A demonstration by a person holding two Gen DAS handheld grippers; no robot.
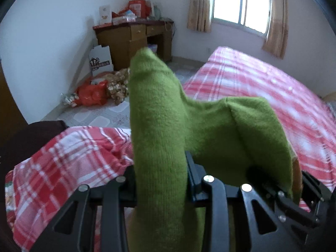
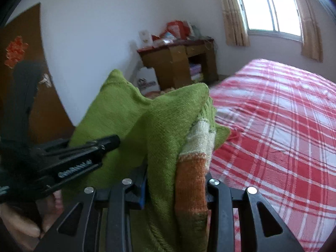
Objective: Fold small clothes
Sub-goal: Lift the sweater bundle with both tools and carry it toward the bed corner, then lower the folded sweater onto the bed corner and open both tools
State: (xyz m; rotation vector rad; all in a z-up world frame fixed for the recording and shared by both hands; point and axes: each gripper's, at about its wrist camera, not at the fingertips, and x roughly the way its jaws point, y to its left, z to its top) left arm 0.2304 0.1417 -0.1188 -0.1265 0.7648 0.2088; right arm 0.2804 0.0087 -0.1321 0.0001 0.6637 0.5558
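A small green knitted garment (image 1: 159, 113) with orange and cream bands (image 2: 193, 180) hangs in the air over the bed. My left gripper (image 1: 160, 168) is shut on one bunched part of it, and the cloth stands up past the jaws and hides the fingertips. My right gripper (image 2: 176, 178) is shut on the striped edge. The two grippers are close side by side: the left gripper (image 2: 100, 145) shows at the left of the right wrist view, and the right gripper (image 1: 294, 197) at the lower right of the left wrist view.
A bed with a red and white plaid sheet (image 2: 283, 126) lies below and to the right. Beyond it stand a cluttered wooden desk (image 1: 134, 37), a cardboard box (image 1: 100, 59), and a red bag with clothes on the floor (image 1: 92, 94). A brown door (image 2: 42, 96) is at the left.
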